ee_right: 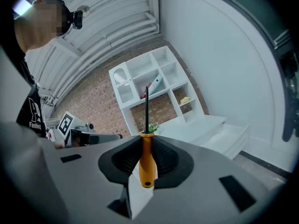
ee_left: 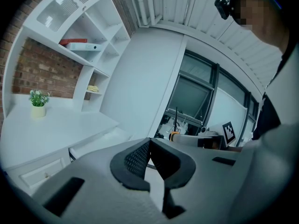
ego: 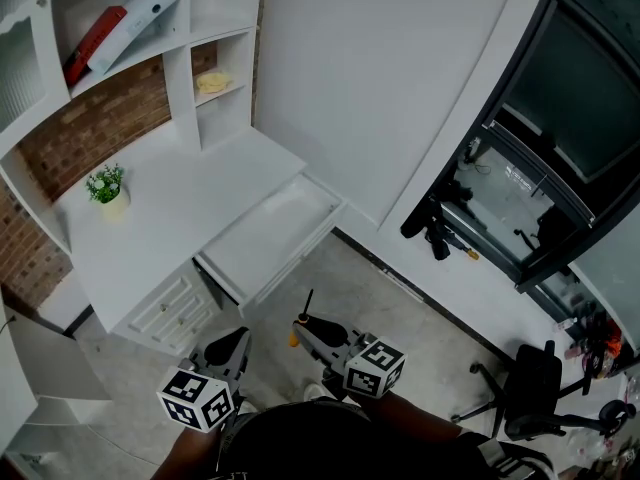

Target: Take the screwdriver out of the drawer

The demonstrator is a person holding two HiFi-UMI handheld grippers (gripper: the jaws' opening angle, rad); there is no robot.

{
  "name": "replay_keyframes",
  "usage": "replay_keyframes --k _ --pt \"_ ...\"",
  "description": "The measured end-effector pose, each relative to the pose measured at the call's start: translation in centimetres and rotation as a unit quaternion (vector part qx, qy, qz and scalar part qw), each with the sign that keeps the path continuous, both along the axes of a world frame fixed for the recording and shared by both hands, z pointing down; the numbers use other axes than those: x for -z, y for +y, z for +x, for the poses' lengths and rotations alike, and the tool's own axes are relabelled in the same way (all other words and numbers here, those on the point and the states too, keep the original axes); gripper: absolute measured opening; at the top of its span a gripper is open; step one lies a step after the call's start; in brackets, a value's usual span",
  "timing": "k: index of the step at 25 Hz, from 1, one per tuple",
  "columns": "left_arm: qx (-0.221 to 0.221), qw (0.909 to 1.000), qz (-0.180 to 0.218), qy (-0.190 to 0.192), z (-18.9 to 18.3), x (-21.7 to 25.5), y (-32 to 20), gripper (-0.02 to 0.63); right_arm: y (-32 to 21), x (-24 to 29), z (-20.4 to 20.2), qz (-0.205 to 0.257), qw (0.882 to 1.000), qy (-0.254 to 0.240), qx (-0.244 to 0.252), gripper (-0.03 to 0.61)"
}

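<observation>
Right tool (ee_right: 145,146), we find, is clamped on the orange handle of the screwdriver (ee_right: 147,169), its shaft projecting beyond the jaws, well apart from the open drawer (ego: 268,236) under the desk (ego: 170,203). Left tool (ee_left: 149,154) is closed and holds nothing.

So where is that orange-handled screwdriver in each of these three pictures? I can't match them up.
Head view: the screwdriver is low centre, its dark shaft pointing up the picture.
Left gripper view: just right of centre, thin shaft rising beyond the closed, empty jaws.
Right gripper view: dead centre, handle clamped between the jaws.
Shared landmark: the small potted plant.
</observation>
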State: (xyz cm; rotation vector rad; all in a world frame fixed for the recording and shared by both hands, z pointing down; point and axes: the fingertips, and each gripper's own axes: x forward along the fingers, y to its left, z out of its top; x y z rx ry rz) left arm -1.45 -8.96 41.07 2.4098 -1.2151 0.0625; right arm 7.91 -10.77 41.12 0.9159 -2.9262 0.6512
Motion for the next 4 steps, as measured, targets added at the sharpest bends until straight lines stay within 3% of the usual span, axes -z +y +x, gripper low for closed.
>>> replay_keyframes --k 4 --pt "0.001 1.0 0.0 -0.001 0.32 0.02 0.03 0.015 -0.04 0.04 0.33 0.001 1.0 -0.003 0.001 0.071"
